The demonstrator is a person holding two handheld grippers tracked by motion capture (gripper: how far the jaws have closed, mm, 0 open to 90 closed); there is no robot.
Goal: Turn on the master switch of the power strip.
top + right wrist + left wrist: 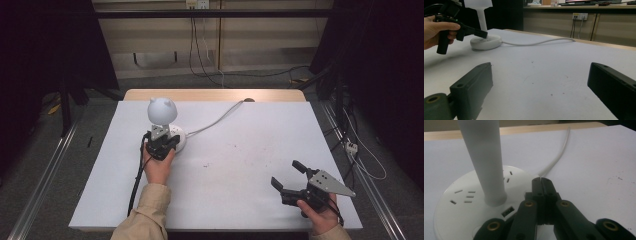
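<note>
High view puts the lamp [162, 120] at about ten o'clock from the middle of the white table [250, 150], its round base resting flat, a white stem rising from it and a rounded head with two small ears on top. A white cord [215, 120] runs from the base toward one o'clock, up to the far table edge. Left gripper [167, 141] sits at six o'clock of the lamp, held in the left hand [158, 167], tips over the near rim of the base. Left gripper view shows its jaws pressed flat together with nothing between them, the joined tips [540, 181] lying low over the right near edge of the base [466, 197]; the stem [485, 162] stands at about ten o'clock from the tips and clear of them. Socket slots and a small port mark the base top beside the jaws; whether the tips actually touch the base I cannot tell. Right gripper [289, 176] is well apart from the lamp, at about four o'clock on the table near the front right corner, in the right hand [320, 215]. Its jaws stand wide and bare, aimed toward ten o'clock, and the right gripper view looks between them across the table to the lamp [485, 40] and the left gripper [482, 33] far off.
</note>
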